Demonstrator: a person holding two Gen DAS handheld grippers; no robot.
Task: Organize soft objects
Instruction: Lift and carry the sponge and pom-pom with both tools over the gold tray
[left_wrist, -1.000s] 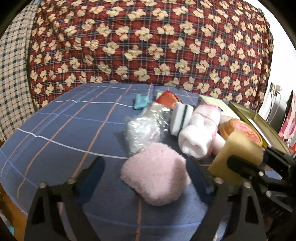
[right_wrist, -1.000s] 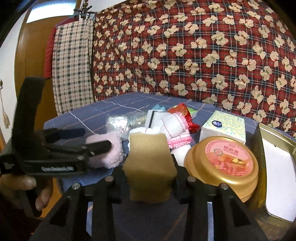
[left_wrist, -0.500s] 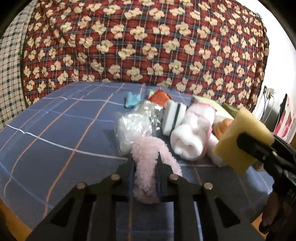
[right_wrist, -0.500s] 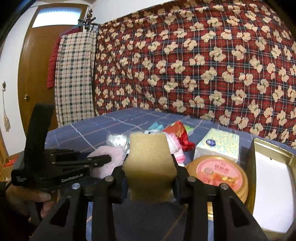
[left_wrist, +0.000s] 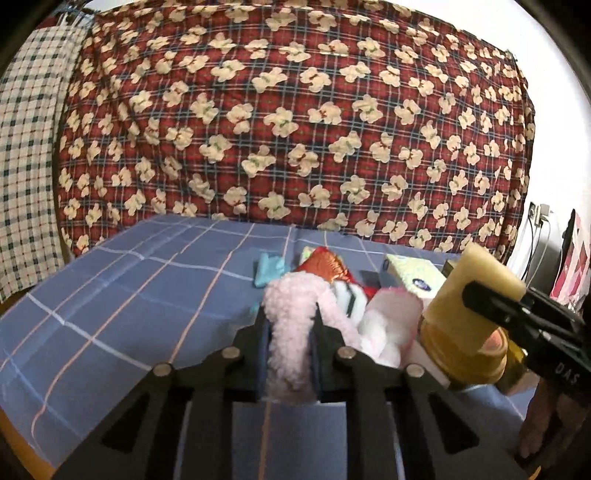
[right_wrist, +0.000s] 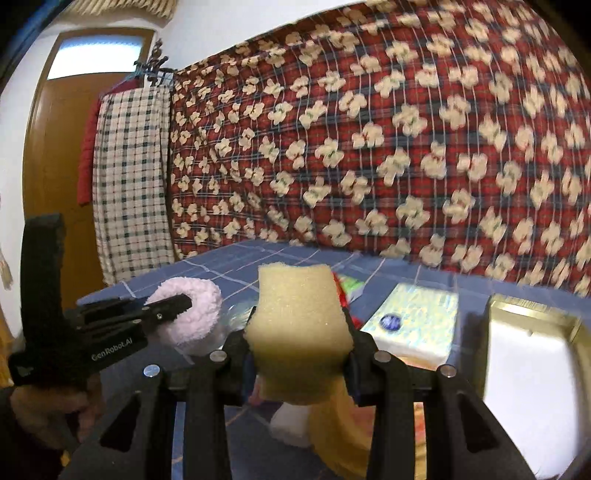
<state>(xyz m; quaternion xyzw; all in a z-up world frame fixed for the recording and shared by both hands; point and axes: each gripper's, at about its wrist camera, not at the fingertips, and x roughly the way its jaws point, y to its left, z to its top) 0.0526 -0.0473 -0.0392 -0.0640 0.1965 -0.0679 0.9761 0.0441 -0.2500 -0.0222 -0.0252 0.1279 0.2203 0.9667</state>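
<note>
My left gripper (left_wrist: 289, 332) is shut on a fluffy pink puff (left_wrist: 291, 332) and holds it up above the blue checked tablecloth (left_wrist: 129, 295). The puff also shows in the right wrist view (right_wrist: 195, 314), pinched in the left gripper (right_wrist: 173, 308). My right gripper (right_wrist: 297, 339) is shut on a yellow sponge (right_wrist: 299, 325), held in the air; the sponge also shows in the left wrist view (left_wrist: 476, 295). Behind lie a white-and-pink rolled cloth (left_wrist: 388, 325), a red foil packet (left_wrist: 325, 266) and a teal cloth (left_wrist: 267, 271).
An open gold tin with a white lining (right_wrist: 528, 362) stands at the right. A tissue pack (right_wrist: 417, 321) lies next to it, also in the left wrist view (left_wrist: 413, 277). A round gold lid (left_wrist: 465, 369) sits under the sponge. A red flowered quilt (left_wrist: 295, 129) hangs behind.
My left gripper closed on the pink puff and lifted it off the cloth. My right gripper rose with the yellow sponge still in it.
</note>
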